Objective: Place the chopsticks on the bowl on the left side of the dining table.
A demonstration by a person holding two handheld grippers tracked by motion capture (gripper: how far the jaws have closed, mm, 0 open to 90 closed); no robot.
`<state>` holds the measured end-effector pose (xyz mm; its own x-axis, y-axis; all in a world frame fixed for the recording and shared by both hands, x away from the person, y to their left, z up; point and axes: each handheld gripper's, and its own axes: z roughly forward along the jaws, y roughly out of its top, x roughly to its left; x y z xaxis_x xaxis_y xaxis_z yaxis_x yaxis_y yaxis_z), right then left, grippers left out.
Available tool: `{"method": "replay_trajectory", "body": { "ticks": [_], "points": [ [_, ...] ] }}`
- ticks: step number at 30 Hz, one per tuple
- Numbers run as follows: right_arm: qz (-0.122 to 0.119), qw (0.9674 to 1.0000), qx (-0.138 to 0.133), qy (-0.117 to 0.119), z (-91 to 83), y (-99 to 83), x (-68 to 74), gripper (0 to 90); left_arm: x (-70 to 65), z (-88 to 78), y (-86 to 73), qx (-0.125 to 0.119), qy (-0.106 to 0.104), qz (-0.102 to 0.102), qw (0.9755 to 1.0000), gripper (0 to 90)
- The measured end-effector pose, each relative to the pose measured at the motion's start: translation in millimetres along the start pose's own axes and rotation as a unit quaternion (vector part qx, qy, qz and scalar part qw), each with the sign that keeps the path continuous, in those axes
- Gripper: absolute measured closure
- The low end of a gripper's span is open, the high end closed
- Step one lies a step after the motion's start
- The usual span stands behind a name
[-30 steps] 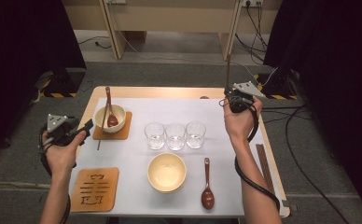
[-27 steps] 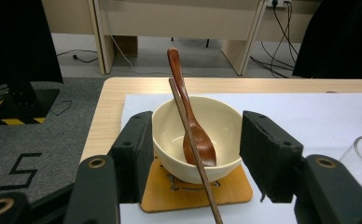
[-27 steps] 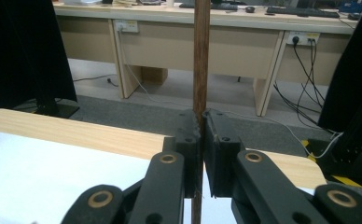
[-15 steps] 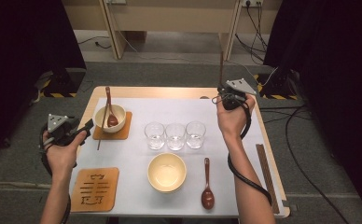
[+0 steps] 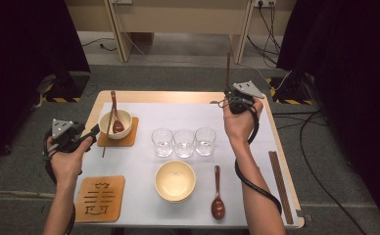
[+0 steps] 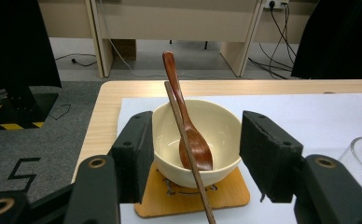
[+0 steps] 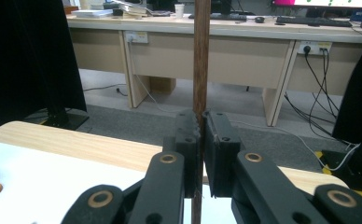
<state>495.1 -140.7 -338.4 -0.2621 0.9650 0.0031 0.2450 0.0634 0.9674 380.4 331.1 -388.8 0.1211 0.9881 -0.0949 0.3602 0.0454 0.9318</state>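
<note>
So the right gripper [image 5: 228, 93] is up over the far right part of the bench [image 5: 188, 97], jaws pinched tight on a single dark chopstick [image 7: 200, 56] that stands pretty much straight up between the pads, poking well above them. In the right gripper view the stick runs right through the middle, top to bottom. The left gripper [image 6: 193, 154] hangs at the left edge of the bench with its jaws spread wide, nothing in them, pointed at the cream bowl [image 6: 202, 135] on a wooden coaster [image 6: 226, 198]. That bowl has a wooden spoon [image 6: 193, 140] sitting in it, and a second chopstick [image 6: 188, 154] leans across the rim, its low end down on the bench side of the coaster. Middle of the bench: three clear glasses [image 5: 183, 142] in a row, just beside each other. Nearer the person there's another cream bowl [image 5: 175, 180], a second spoon [image 5: 217, 196] to its right, and another coaster [image 5: 100, 198] at the near left.
</note>
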Motion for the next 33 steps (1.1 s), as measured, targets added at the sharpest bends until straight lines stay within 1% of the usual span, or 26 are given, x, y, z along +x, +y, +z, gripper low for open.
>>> {"method": "replay_trajectory", "body": {
  "ticks": [6, 9, 12, 13, 15, 19, 20, 22, 26, 33],
  "points": [
    [0.001, 1.0000, -0.003, 0.002, 2.9, -0.1, 2.6, 85.0, -5.7, 3.7, 4.4, -0.001, -0.010, 0.009, 0.9999, 44.0],
    [0.001, 1.0000, -0.005, 0.003, 4.2, 0.3, 4.3, 85.0, -10.3, 6.5, 6.9, -0.002, -0.018, 0.013, 0.9997, 44.0],
    [0.000, 1.0000, -0.008, 0.004, 5.4, 0.9, 5.5, 85.0, -15.5, 10.4, 9.0, -0.002, -0.031, 0.013, 0.9994, 44.0],
    [0.003, 0.9999, -0.008, 0.006, 5.6, 1.1, 6.4, 85.0, -17.7, 12.3, 9.4, -0.001, -0.034, 0.016, 0.9993, 44.0],
    [0.000, 0.9999, -0.011, 0.007, 6.5, 1.6, 7.3, 85.0, -21.2, 15.2, 10.1, 0.001, -0.038, 0.019, 0.9991, 44.0],
    [0.001, 0.9999, -0.012, 0.010, 8.1, 2.1, 9.6, 85.0, -28.4, 21.3, 13.8, 0.001, -0.053, 0.026, 0.9983, 44.0],
    [0.001, 0.9999, -0.012, 0.011, 8.6, 2.2, 10.6, 85.0, -30.3, 23.0, 14.8, -0.003, -0.057, 0.027, 0.9980, 44.4],
    [-0.001, 0.9998, -0.013, 0.013, 9.7, 2.3, 12.4, 84.9, -34.7, 25.9, 16.8, -0.010, -0.061, 0.037, 0.9974, 44.8],
    [-0.002, 0.9997, -0.018, 0.015, 11.5, 3.0, 15.6, 85.0, -42.1, 30.3, 21.2, -0.008, -0.068, 0.044, 0.9967, 44.6],
    [-0.004, 0.9996, -0.021, 0.018, 14.3, 3.5, 19.5, 85.0, -52.7, 35.3, 29.5, -0.007, -0.084, 0.049, 0.9952, 44.6]
  ]
}}
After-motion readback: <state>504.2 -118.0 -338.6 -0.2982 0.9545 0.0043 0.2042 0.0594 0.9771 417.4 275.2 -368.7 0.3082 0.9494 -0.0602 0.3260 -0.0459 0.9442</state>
